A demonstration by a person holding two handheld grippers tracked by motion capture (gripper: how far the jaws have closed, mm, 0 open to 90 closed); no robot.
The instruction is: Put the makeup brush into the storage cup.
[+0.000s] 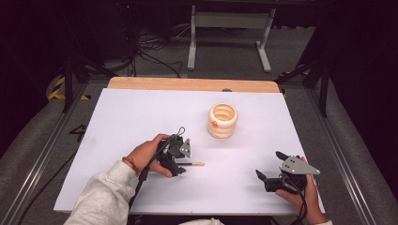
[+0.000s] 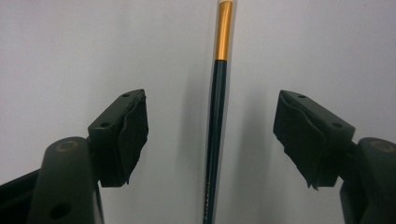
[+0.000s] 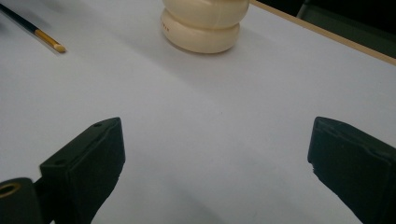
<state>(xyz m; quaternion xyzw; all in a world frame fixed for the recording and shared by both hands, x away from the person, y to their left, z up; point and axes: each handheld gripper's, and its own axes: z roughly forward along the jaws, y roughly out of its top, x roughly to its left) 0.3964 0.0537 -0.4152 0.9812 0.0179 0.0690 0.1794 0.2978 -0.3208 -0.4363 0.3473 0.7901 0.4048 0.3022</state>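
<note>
- High view: the left gripper [image 1: 180, 161] hangs low over the white table sheet [image 1: 141, 112], and a slim brush or pencil [image 1: 193, 164] lies flat beneath it, its pale tip poking out toward three o'clock.
- Left gripper view: the dark green shaft [image 2: 215, 140] runs straight up toward twelve o'clock, dead centre between the jaws, with a gold ferrule [image 2: 224, 30] at the far end. Jaws stand apart, with clear daylight on both sides of the shaft, so nothing is clamped.
- Handling, as I judge it: light, stiff and thin, with a smooth lacquered finish that could roll or skid on the sheet. The dark shaft just short of the ferrule looks the best place to pinch; the pads must come down nearly to the table to catch so low a thing.
- Whether the tip is bristle or an eraser I cannot tell.
- Right gripper [image 1: 274, 176] rests on the table at about five o'clock from the brush, well apart from it, jaws wide and empty.
- Cream ribbed holder [image 1: 222, 120] stands upright at about one o'clock from the brush, mouth open upward, untouched by anything.
</note>
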